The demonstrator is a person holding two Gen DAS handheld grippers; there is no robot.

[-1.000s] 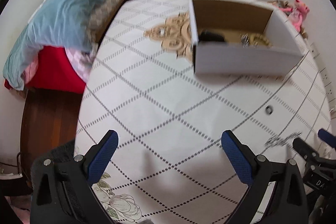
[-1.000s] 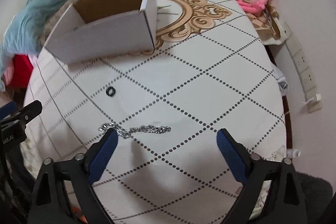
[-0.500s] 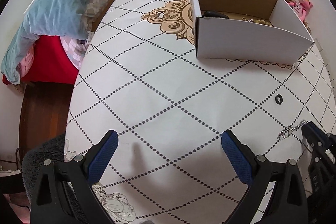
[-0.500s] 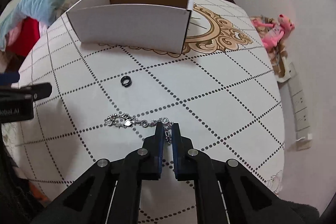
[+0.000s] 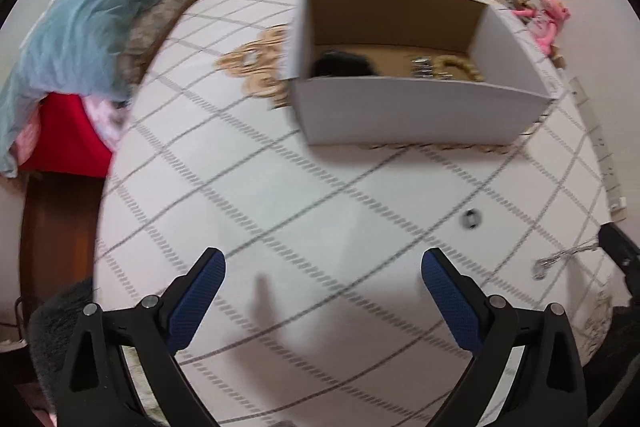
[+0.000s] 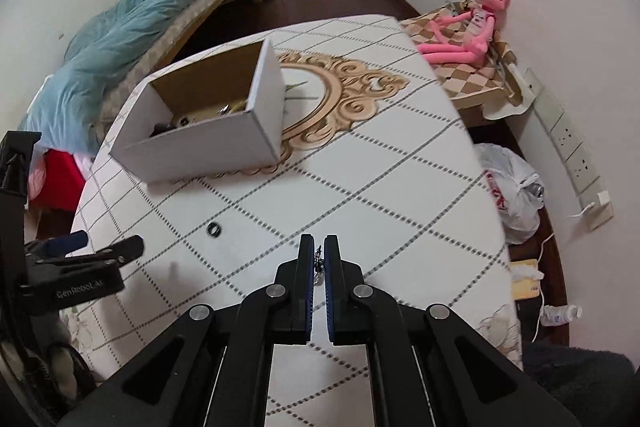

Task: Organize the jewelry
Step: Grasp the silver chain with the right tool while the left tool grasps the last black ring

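My right gripper (image 6: pixel 319 247) is shut on a silver chain (image 6: pixel 319 263), which hangs between its blue pads above the table. In the left wrist view the same silver chain (image 5: pixel 564 257) dangles from the right gripper's tip (image 5: pixel 612 247) at the right edge. A small black ring (image 6: pixel 214 228) lies on the tablecloth, also visible as a ring (image 5: pixel 471 218) in the left view. The white cardboard box (image 5: pixel 420 115) holds a black item (image 5: pixel 340 65) and beaded jewelry (image 5: pixel 456 67). My left gripper (image 5: pixel 320 291) stands open over bare cloth, empty.
The table (image 6: pixel 400 187) wears a white diamond-pattern cloth with a gold ornament (image 6: pixel 340 99). A bed with a blue quilt (image 5: pixel 88 27) lies to the left. A pink plush toy (image 6: pixel 472 27), a plastic bag (image 6: pixel 516 191) and wall sockets (image 6: pixel 576 155) sit to the right.
The right gripper closed on the chain where it lay and lifted it off the cloth. The left gripper shifted toward the box, its jaws staying apart.
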